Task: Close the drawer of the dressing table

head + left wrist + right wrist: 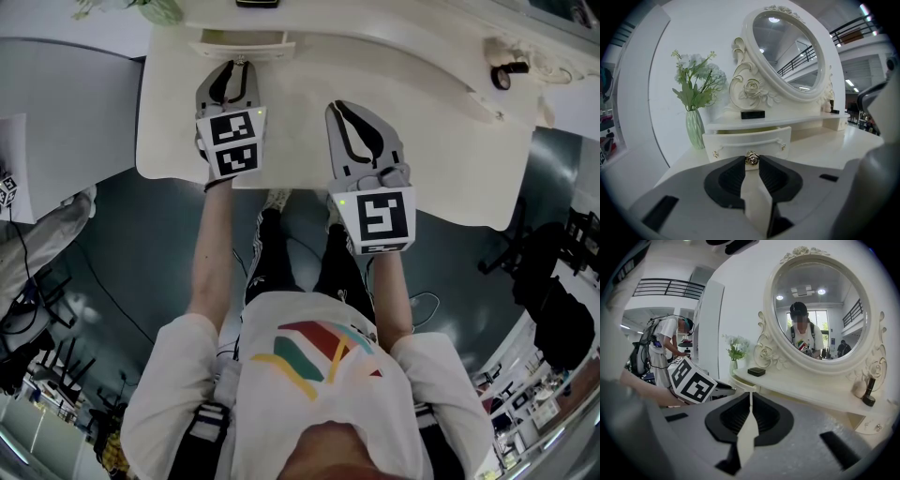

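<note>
Black box (pixel 256 3) cropped at top edge

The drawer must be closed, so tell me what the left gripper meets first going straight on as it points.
The open drawer's gold knob: it sits between the jaw tips of the left gripper, apparently pinched. Right behind it is the drawer front.

I get bright, even light from overhead, which shows as small glare spots (pixel 821 291) in the mirror (pixel 836 317). The cream table (pixel 292 105) nearly washes out in the head view, and the floor beneath it reads dark. Both gripper views bend strongly and blacken at the corners, and the nearest foreground is soft.
</note>
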`<state>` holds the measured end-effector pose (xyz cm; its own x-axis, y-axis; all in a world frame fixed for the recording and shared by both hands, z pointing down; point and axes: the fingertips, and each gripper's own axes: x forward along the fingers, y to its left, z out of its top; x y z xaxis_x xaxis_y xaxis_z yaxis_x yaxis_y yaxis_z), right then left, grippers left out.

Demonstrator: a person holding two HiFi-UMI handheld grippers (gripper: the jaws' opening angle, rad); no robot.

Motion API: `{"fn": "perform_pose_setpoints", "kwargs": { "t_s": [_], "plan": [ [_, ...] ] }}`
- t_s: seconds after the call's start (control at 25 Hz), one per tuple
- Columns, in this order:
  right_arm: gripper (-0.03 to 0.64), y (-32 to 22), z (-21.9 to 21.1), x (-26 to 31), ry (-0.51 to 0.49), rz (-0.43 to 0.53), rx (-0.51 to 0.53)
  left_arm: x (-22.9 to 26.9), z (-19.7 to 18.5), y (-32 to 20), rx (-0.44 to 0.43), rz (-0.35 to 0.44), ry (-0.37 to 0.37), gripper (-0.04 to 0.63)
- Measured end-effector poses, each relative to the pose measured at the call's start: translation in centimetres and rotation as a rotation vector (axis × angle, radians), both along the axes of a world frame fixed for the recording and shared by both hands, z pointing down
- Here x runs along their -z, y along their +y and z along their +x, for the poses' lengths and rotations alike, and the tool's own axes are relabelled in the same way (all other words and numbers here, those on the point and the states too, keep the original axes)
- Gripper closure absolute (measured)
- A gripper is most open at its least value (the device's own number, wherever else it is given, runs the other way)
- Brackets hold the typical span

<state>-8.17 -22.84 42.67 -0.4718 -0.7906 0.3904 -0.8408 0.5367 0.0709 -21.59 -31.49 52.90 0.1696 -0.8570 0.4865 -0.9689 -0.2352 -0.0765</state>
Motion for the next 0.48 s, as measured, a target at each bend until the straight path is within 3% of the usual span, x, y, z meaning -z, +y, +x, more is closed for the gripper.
{"fn": "perform_pose_setpoints", "kwargs": {
  "t_s": [0.48],
  "plan": [
    [0.615,-0.7,0.5,-0.1,-0.017,-0.007,-0.010,-0.1,0.2,-1.3,-0.001,0.004,-0.009,0.506]
  ]
}}
